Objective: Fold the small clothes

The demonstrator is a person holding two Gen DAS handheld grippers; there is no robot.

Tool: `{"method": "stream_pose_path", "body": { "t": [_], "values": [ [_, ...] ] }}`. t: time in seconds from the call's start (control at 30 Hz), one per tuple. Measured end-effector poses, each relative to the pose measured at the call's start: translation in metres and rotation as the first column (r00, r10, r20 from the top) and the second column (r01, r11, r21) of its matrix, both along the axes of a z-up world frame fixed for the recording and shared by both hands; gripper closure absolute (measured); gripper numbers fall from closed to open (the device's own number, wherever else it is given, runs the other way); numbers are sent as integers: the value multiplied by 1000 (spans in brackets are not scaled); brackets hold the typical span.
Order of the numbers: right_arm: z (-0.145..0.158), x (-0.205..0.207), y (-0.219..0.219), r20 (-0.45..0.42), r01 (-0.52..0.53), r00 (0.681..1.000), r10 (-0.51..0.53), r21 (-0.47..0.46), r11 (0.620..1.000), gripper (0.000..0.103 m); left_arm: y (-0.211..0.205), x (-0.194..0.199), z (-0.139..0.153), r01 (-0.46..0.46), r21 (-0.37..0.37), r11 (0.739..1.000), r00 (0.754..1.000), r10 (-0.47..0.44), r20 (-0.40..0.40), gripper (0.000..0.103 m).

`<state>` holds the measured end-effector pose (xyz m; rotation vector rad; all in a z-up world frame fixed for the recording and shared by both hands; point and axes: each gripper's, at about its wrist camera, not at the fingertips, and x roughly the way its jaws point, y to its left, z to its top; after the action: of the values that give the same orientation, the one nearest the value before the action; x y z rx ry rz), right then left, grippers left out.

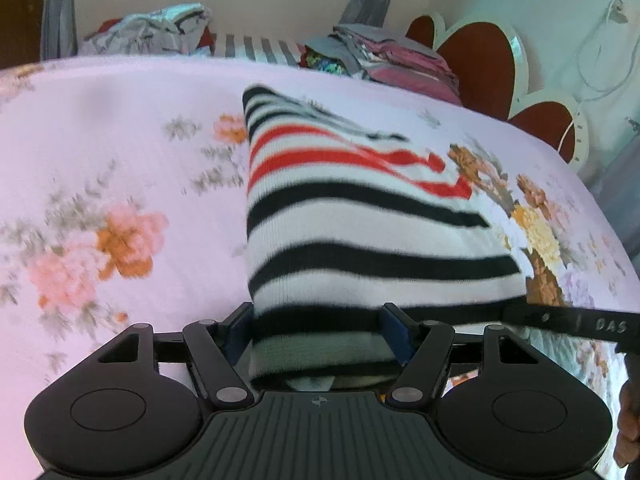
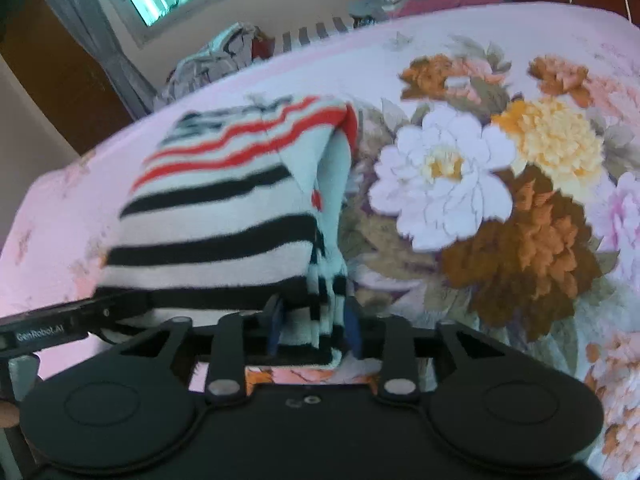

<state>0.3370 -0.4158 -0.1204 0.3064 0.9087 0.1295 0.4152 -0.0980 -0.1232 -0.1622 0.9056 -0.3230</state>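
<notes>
On the pink floral bedsheet [image 1: 120,160] we see a folded white knit garment with black and red stripes [image 1: 352,216]. Left gripper [image 1: 320,340] jaws pinch its thick near edge; right gripper [image 2: 314,330] jaws straddle its bunched near corner, grip unclear.

Right tongs [image 2: 312,330] straddle striped garment [image 2: 224,216]; floral bedsheet [image 2: 520,184]

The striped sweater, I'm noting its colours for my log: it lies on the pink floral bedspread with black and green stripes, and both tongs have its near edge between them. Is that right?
Not quite: the striped sweater has black and red stripes, not green, as the left wrist view shows. It does lie on the pink floral bedspread, with its near edge between the left tongs and the right tongs.
</notes>
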Motion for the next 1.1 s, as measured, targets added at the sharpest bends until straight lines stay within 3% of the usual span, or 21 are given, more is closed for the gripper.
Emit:
{"method": "stream_pose_path", "body": {
  "t": [0.1, 0.4, 0.7, 0.9, 1.03, 1.1],
  "values": [
    [15, 9, -6, 46, 22, 999, -24, 34, 999, 47, 0, 6, 15, 17, 6, 1000, 999, -17, 35, 36],
    [17, 65, -12, 38, 93, 994, -98, 128, 987, 45, -11, 41, 35, 36, 48, 998, 994, -41, 99, 29],
    [0, 120, -6, -10, 151, 989, -151, 99, 984, 44, -15, 86, 25, 22, 75, 997, 995, -29, 94, 29],
    [-14, 143, -3, -48, 141, 990, -136, 137, 980, 66, -19, 109, 8, 2, 63, 998, 997, -7, 82, 29],
    [-10, 140, 3, 9, 118, 993, -119, 87, 989, 92, -23, 115, -1, 1, 48, 999, 998, -5, 67, 27],
    [-4, 128, 8, 75, 117, 990, -118, 16, 993, 93, -23, 115, -3, 8, 40, 999, 998, -11, 66, 27]
  ]
}}
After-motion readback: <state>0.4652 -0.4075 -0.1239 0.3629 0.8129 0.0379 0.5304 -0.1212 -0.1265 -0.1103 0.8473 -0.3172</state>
